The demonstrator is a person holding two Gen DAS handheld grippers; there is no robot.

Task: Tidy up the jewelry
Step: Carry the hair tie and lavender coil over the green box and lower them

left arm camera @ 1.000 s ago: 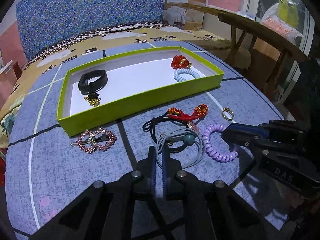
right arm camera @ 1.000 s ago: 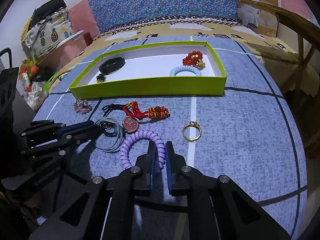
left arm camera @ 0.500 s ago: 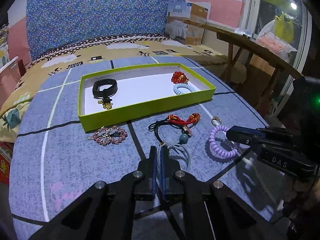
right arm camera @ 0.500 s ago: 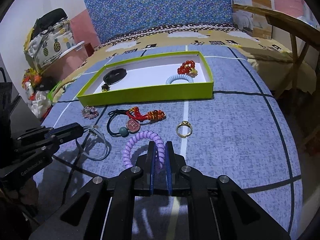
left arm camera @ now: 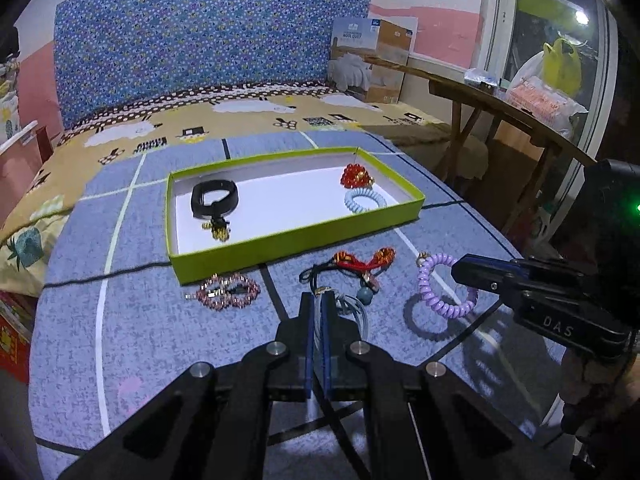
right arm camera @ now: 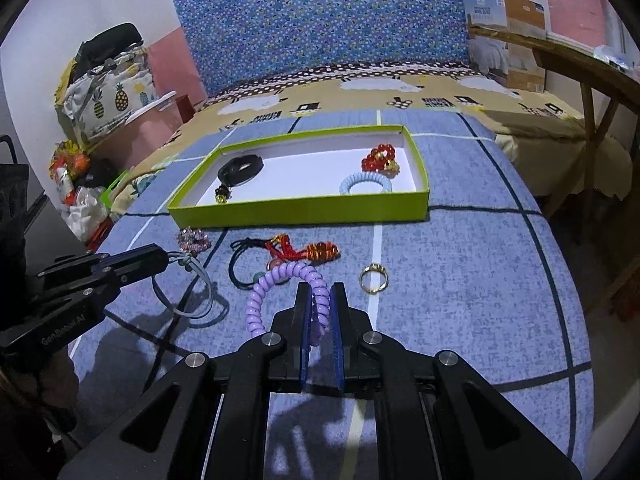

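Note:
My left gripper [left arm camera: 318, 300] is shut on a thin grey-blue cord loop [left arm camera: 354, 310], which hangs from its tips above the blue cover. The right wrist view shows the same loop [right arm camera: 192, 288] dangling from the left gripper [right arm camera: 164, 258]. My right gripper [right arm camera: 320, 294] is shut on a purple spiral hair tie [right arm camera: 272, 284], lifted off the cover; in the left wrist view the hair tie [left arm camera: 436, 300] hangs from the right gripper [left arm camera: 460, 270]. Beyond stands a green box [left arm camera: 296, 240] holding a black band [left arm camera: 214, 198], a red bead cluster [left arm camera: 356, 176] and a pale blue coil [left arm camera: 364, 202].
On the cover in front of the box lie a pink rhinestone clip [left arm camera: 228, 292], a black cord with red knots [left arm camera: 360, 262] and a gold ring [right arm camera: 374, 278]. A wooden table [left arm camera: 500, 112] stands at the right, and bags [right arm camera: 108, 88] are piled at the left.
Both grippers have risen and drawn back from the box. The grey-blue cord and the purple hair tie have come up off the cover with them.

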